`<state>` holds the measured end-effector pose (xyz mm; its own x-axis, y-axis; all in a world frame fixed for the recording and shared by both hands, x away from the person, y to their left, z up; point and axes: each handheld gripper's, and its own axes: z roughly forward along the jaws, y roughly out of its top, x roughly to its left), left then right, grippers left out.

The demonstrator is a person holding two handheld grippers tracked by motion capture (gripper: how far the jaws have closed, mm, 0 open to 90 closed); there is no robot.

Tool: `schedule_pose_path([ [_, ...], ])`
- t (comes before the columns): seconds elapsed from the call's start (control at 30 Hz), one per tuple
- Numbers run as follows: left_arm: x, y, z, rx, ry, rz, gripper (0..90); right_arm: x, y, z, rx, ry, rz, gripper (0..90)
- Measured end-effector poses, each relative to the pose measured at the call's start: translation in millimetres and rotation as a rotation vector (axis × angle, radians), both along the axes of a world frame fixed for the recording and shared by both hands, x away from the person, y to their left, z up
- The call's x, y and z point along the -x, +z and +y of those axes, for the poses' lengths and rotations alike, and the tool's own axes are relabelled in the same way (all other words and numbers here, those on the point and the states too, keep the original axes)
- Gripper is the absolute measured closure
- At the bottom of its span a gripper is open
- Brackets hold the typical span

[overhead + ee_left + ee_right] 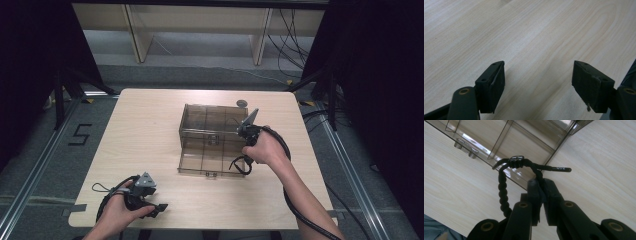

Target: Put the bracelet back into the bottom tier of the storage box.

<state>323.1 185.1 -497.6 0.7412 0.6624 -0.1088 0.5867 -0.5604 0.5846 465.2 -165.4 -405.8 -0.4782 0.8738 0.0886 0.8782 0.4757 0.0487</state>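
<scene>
The right gripper (541, 185) pinches a black braided cord (503, 192) just over the near edge of the clear brown plastic box (210, 131) — carrying it. Next, lower it into a compartment. The left gripper (539, 82) rests spread wide, well apart from the box.

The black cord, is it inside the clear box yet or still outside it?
Outside. The right gripper holds the black cord, looped, above the clear box's near corner.

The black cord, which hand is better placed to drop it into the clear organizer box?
Right. The right gripper is shut on the black cord at the compartment box's near right corner. The left gripper is open over bare table, apart from the box.
</scene>
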Motion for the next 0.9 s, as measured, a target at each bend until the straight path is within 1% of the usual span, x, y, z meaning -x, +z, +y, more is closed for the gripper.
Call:
schedule_pose_path([
  [0.03,0.0,0.0,0.0,0.0,0.0,0.0,26.7,-1.5,-1.1,-1.3,-0.022,0.014,0.014,84.9],
  [0.1,-0.1,-0.1,0.0,-0.001,0.0,0.0,26.7,-1.6,-1.4,-0.6,-0.017,0.004,0.017,84.9],
  [0.13,-0.2,-0.1,0.1,-0.002,-0.004,-0.002,26.8,-0.8,-2.1,1.4,0.015,-0.004,-0.01,84.9],
  [0.17,-0.1,-0.1,0.0,-0.002,-0.001,-0.001,26.8,-1.0,-1.5,2.0,0.012,-0.009,0.003,84.9],
  [0.2,-0.1,-0.1,0.0,-0.001,0.0,-0.001,26.8,-1.5,-1.9,2.7,0.016,-0.007,-0.003,84.9],
  [0.23,0.0,-0.1,-0.1,0.0,0.001,0.0,26.8,-2.7,-3.2,2.1,0.001,0.001,0.0,84.9],
  [0.3,0.0,-0.1,0.1,-0.001,0.0,-0.001,26.8,-3.1,-3.6,3.8,0.015,0.003,-0.011,84.9],
  [0.33,-0.3,-0.2,0.2,-0.001,-0.003,-0.002,26.8,-3.7,-3.5,4.8,0.01,-0.01,0.013,84.9],
  [0.37,-0.4,-0.1,0.2,-0.001,-0.005,-0.002,26.8,-4.3,-4.9,5.5,0.016,-0.005,-0.008,84.9],
  [0.43,0.0,-0.1,0.0,0.001,0.0,0.0,26.8,-6.5,-6.0,4.7,0.022,0.015,-0.012,84.9],
  [0.5,-0.3,-0.1,0.1,-0.001,-0.003,-0.002,26.8,-6.7,-5.7,5.1,0.02,0.01,-0.005,84.9],
  [0.53,-0.2,-0.1,0.1,0.0,-0.003,-0.001,26.8,-7.0,-5.3,5.4,0.008,0.004,0.02,84.9],
  [0.57,0.0,0.0,0.0,0.0,0.0,-0.001,26.8,-8.2,-6.4,4.4,0.009,0.031,-0.004,84.9],
  [0.6,-0.1,0.0,0.0,0.0,0.0,0.0,26.8,-7.9,-7.6,5.2,0.022,0.022,-0.027,84.9],
  [0.63,0.0,0.0,-0.2,0.001,0.001,-0.001,26.8,-7.8,-7.7,5.8,0.02,0.015,-0.025,84.9],
  [0.67,0.3,-0.4,-0.6,0.01,0.001,0.008,26.8,-8.4,-8.1,5.8,0.023,0.022,-0.027,84.9],
  [0.7,0.3,0.4,-0.2,0.0,-0.005,0.011,26.8,-8.5,-8.4,6.6,0.025,0.016,-0.029,84.9],
  [0.77,0.3,0.5,-0.2,0.0,-0.005,0.011,26.8,-8.8,-7.8,7.0,0.024,0.012,-0.022,84.9],
  [0.8,0.2,0.4,-0.1,-0.002,-0.002,0.008,26.8,-9.4,-6.9,7.4,0.019,0.014,-0.001,84.9],
  [0.83,-0.2,-0.7,-0.4,0.005,0.004,0.003,26.8,-12.8,-9.4,3.8,0.015,0.078,-0.04,84.9],
  [0.87,-0.2,-0.6,-0.3,0.005,0.002,0.003,26.8,-9.9,-7.6,8.2,0.045,-0.01,-0.005,84.9],
  [0.9,-0.2,-0.6,-0.3,0.005,0.002,0.003,26.8,-9.9,-7.6,8.2,0.045,-0.01,-0.005,84.9],
])
